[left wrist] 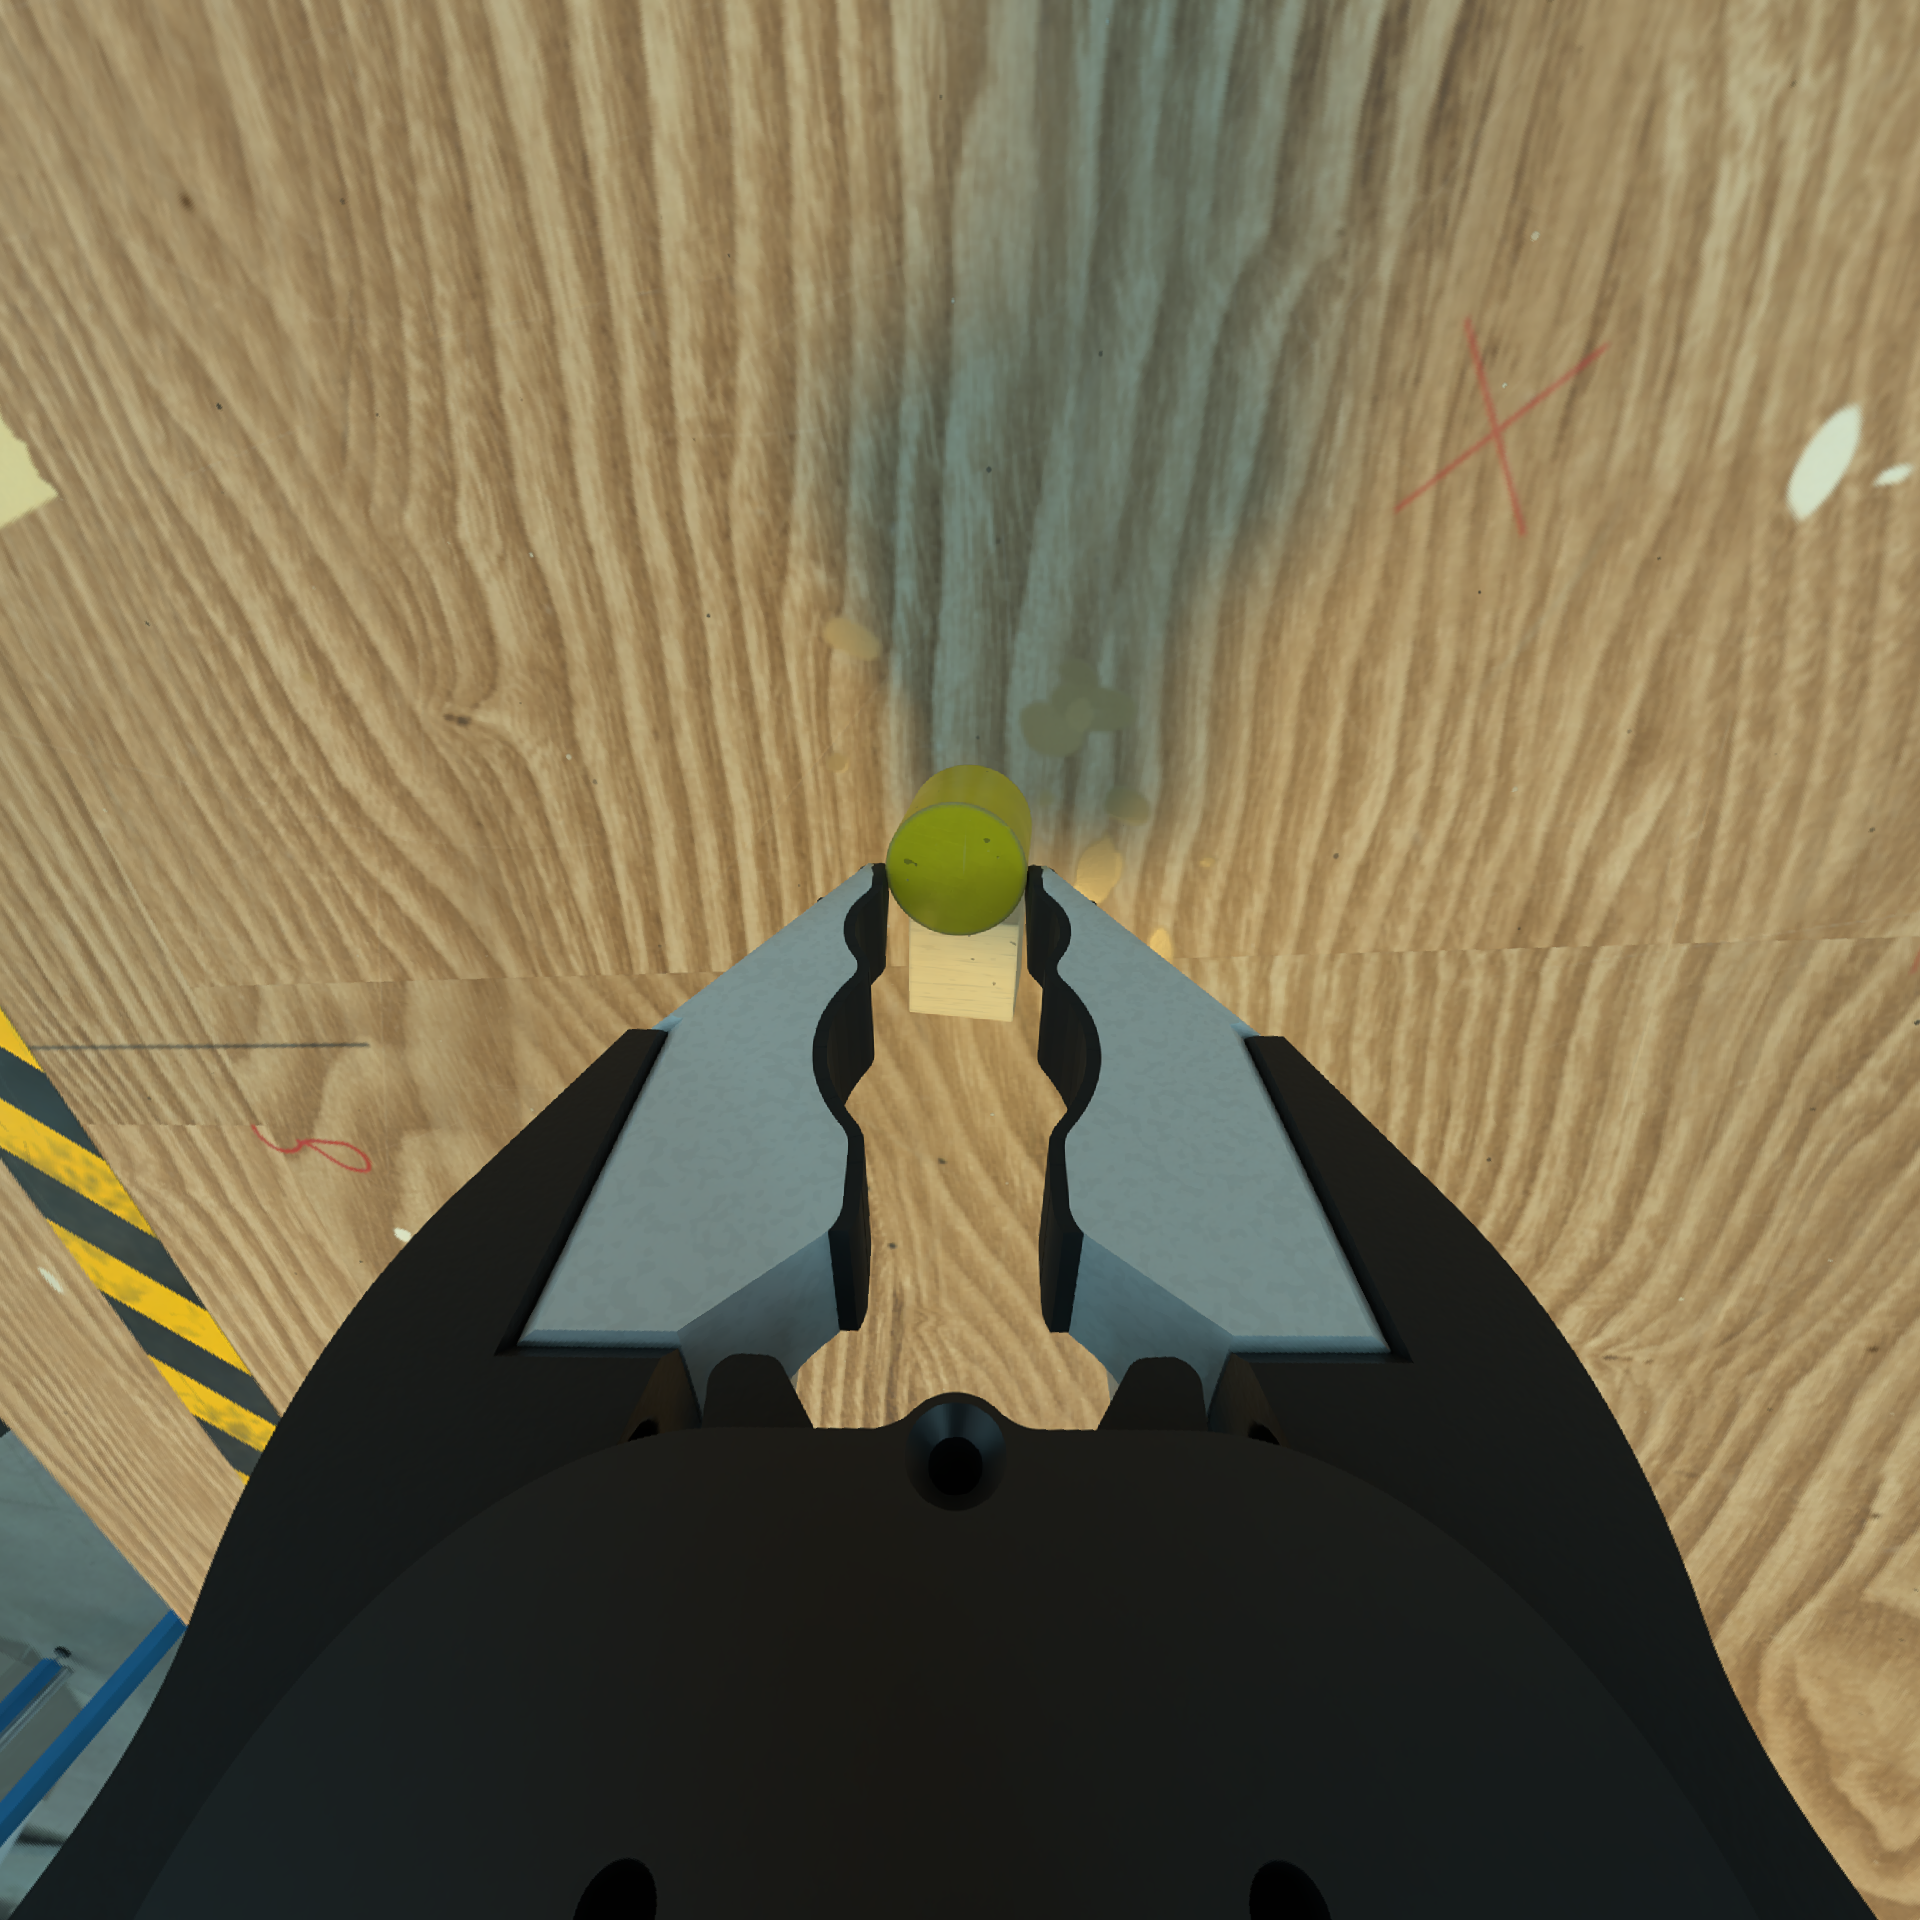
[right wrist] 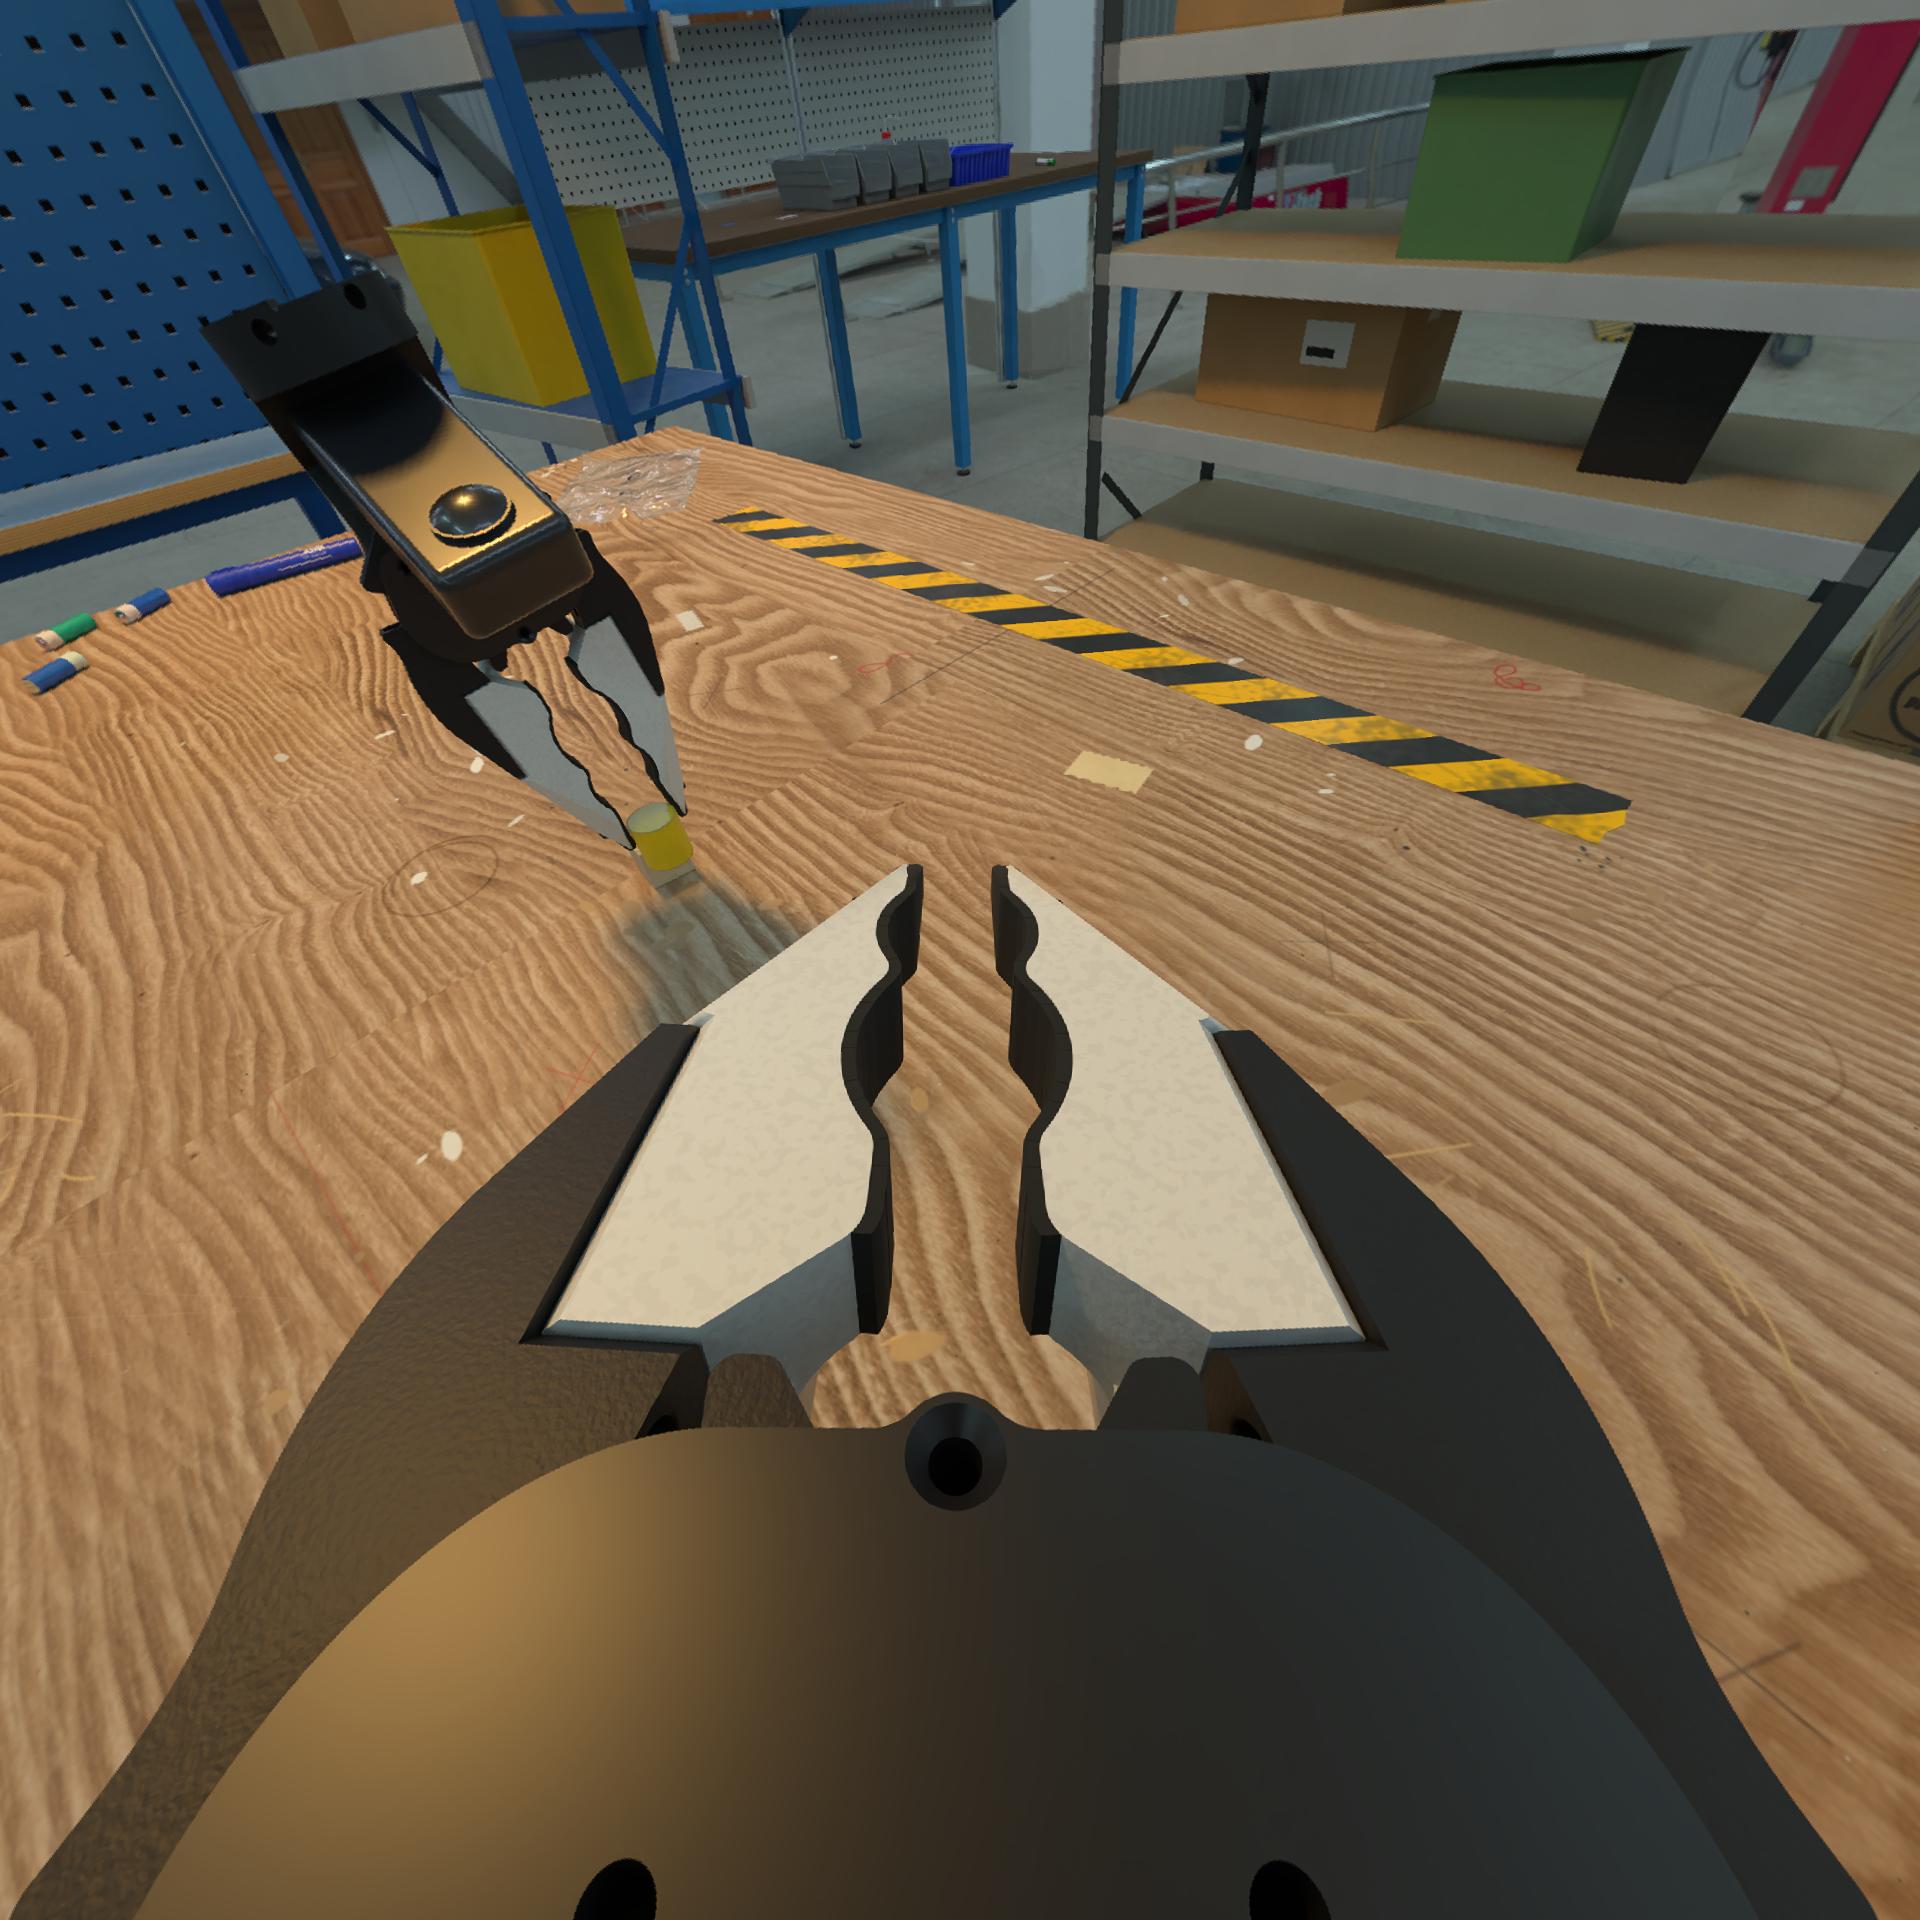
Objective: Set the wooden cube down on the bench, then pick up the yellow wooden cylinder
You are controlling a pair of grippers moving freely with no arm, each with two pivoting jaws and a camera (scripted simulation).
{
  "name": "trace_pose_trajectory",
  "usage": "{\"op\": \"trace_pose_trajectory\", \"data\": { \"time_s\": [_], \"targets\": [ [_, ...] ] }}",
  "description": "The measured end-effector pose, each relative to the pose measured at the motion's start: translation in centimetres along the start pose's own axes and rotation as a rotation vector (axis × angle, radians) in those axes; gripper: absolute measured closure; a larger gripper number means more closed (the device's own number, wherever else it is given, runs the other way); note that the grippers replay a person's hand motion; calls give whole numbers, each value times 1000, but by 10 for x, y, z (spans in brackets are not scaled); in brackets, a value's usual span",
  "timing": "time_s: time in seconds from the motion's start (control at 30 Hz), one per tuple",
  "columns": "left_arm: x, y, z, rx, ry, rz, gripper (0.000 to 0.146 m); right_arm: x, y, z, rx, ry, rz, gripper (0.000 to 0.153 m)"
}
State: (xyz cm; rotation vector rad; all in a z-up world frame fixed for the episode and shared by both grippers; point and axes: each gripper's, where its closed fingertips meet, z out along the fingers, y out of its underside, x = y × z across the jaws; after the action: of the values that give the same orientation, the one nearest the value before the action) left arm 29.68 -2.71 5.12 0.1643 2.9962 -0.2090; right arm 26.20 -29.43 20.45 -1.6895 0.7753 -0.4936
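My left gripper (left wrist: 957, 878) points down at the wooden bench (left wrist: 1455, 1143), and its fingertips press both sides of the upright yellow wooden cylinder (left wrist: 956, 868). The pale wooden cube (left wrist: 962, 977) sits on the bench directly under the cylinder. I cannot tell whether the two touch. In the right wrist view, the left gripper (right wrist: 655, 826) holds the cylinder (right wrist: 662, 840) over the cube (right wrist: 677, 881). My right gripper (right wrist: 956, 873) hovers low over the bench to the right of them. Its jaws are a little apart and empty.
A yellow-black hazard stripe (right wrist: 1174, 665) crosses the far bench. Markers (right wrist: 281, 566) and small blue and green pieces (right wrist: 62, 634) lie at the far left, and crumpled plastic (right wrist: 629, 483) at the back. A yellow bin (right wrist: 520, 301) and shelves (right wrist: 1507, 312) stand beyond the bench.
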Motion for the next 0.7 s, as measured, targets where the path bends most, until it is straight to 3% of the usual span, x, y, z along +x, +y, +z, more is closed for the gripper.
{"op": "trace_pose_trajectory", "data": {
  "time_s": [0.7],
  "targets": [
    [-1, 1, 7, -17, 19, 23, 120, 3, -1, -1, 7, -1, 3, 139]
  ]
}}
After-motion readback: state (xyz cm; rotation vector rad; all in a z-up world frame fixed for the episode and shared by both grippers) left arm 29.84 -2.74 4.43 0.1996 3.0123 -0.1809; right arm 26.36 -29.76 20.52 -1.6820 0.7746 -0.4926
